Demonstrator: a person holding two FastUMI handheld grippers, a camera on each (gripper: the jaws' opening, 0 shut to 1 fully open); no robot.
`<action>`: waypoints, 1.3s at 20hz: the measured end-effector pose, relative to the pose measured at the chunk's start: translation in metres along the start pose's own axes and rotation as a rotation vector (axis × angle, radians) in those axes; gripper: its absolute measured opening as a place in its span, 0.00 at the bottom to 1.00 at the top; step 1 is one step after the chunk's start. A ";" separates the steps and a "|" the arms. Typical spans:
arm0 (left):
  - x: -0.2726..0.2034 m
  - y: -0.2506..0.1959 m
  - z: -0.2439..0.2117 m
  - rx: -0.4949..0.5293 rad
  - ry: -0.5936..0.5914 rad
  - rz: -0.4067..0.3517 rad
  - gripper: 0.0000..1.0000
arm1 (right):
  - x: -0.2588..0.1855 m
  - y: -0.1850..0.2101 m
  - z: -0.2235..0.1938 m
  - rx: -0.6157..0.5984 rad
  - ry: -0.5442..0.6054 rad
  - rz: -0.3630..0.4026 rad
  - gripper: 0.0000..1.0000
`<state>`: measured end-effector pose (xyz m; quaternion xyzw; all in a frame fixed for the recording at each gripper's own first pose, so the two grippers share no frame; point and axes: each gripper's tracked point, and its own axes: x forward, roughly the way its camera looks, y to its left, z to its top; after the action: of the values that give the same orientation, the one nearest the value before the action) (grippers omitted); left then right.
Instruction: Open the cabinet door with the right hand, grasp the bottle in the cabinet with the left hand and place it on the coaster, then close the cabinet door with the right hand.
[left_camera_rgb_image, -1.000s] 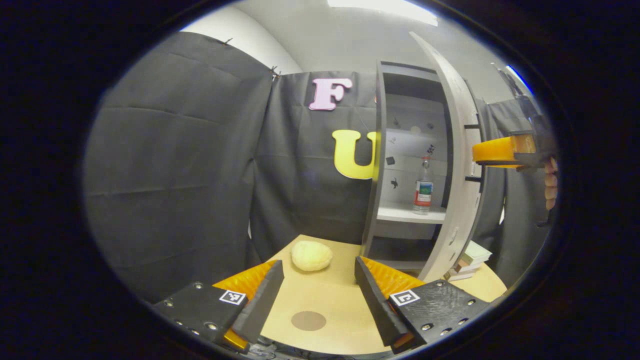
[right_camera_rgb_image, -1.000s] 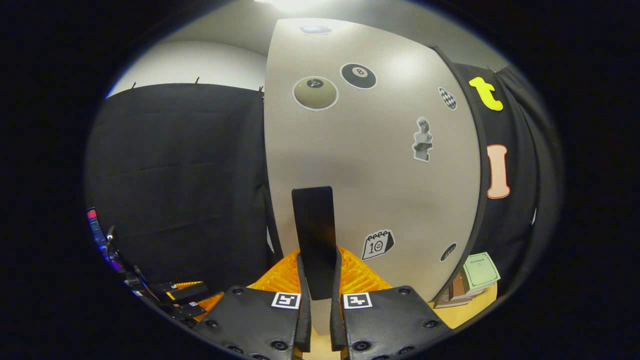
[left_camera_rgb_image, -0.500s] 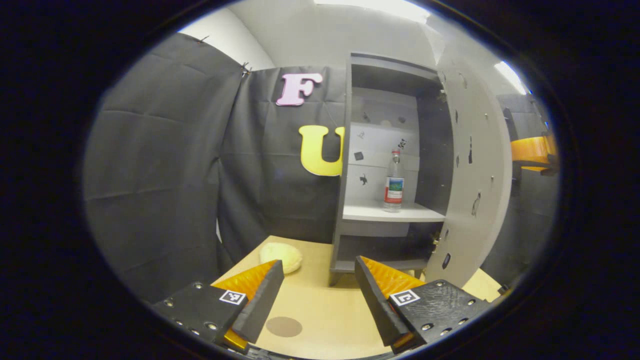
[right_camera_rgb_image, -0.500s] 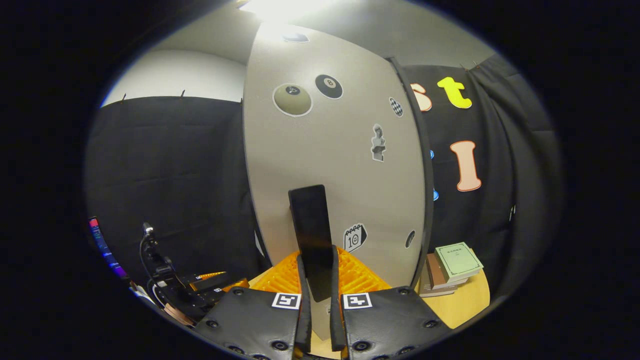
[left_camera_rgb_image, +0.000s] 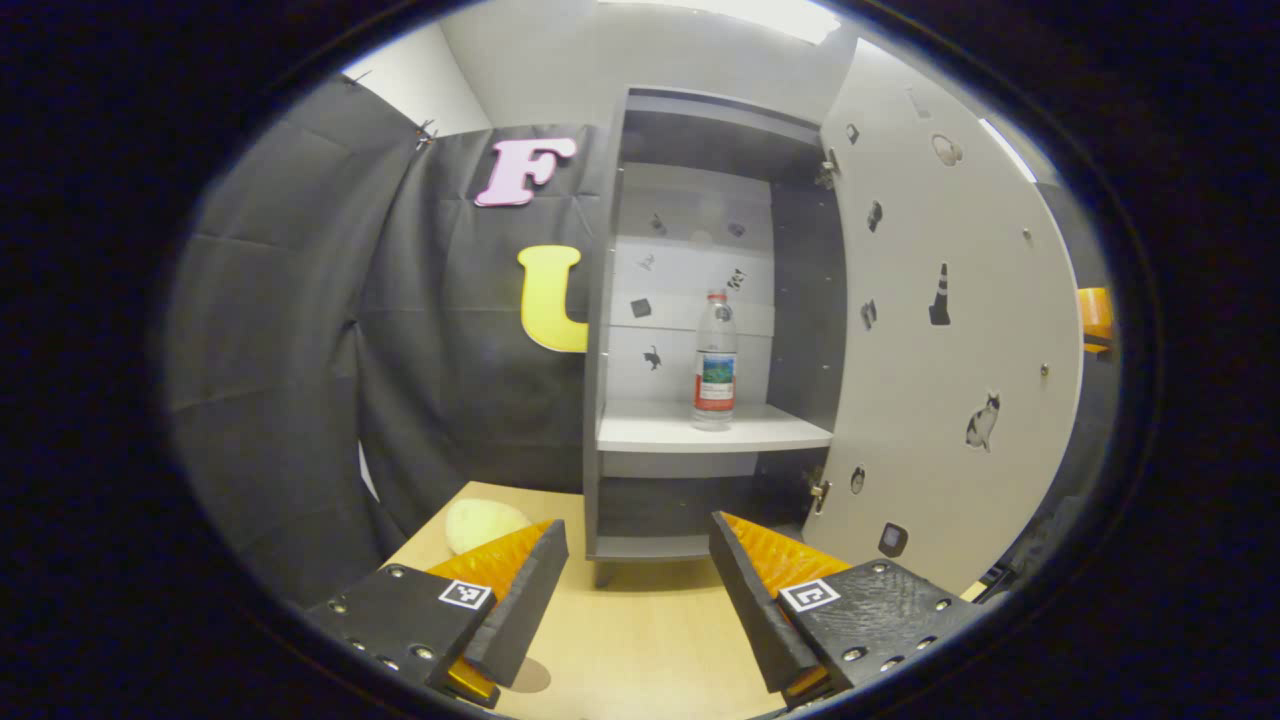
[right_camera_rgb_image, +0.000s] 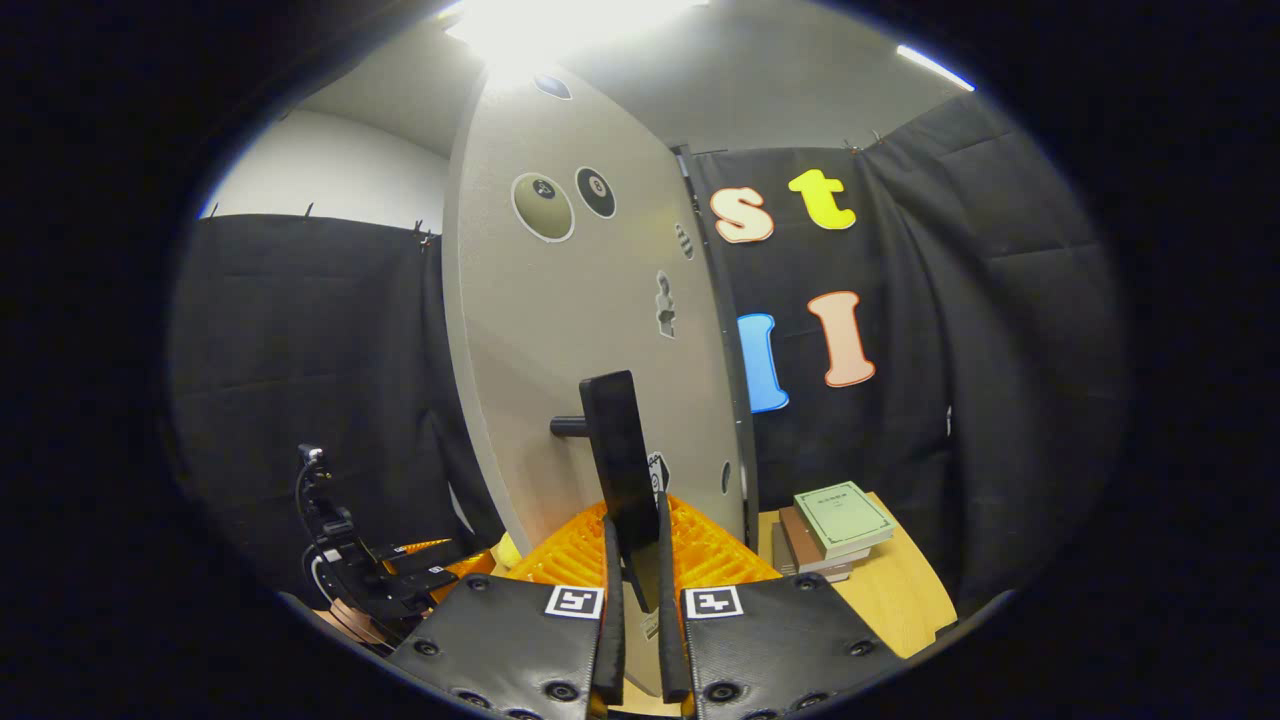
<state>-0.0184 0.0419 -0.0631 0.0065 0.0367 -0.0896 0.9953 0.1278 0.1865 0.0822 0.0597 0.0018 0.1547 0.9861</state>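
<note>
the right gripper (right_camera_rgb_image: 635, 600) is clenched on the cabinet door's black handle (right_camera_rgb_image: 618, 460), the left gripper (left_camera_rgb_image: 635, 590) spread wide and empty facing the red-labelled bottle (left_camera_rgb_image: 714, 365), label unreadable.

Black cloth walls (left_camera_rgb_image: 300, 330), pale wooden table (left_camera_rgb_image: 640, 640) — white ceiling, bright strip light (right_camera_rgb_image: 935, 66), stacked books (right_camera_rgb_image: 835, 525)

A round black billiard-ball sticker (right_camera_rgb_image: 596, 192) on the pale grey cabinet door (right_camera_rgb_image: 590, 330) shows the number 8. The clear plastic bottle's (left_camera_rgb_image: 714, 362) red and white label is too small to read.
</note>
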 end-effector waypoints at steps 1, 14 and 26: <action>-0.002 -0.003 -0.001 0.004 0.005 -0.020 0.89 | 0.002 -0.017 0.004 -0.004 -0.010 -0.039 0.12; 0.001 -0.004 -0.002 0.010 0.014 -0.013 0.86 | -0.016 -0.069 0.007 0.082 0.010 -0.102 0.10; 0.013 -0.051 -0.001 -0.043 0.053 -0.151 0.88 | -0.072 -0.155 0.040 0.185 -0.036 -0.328 0.04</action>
<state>-0.0145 -0.0104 -0.0657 -0.0153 0.0654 -0.1632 0.9843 0.1078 0.0133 0.1026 0.1518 0.0078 -0.0101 0.9883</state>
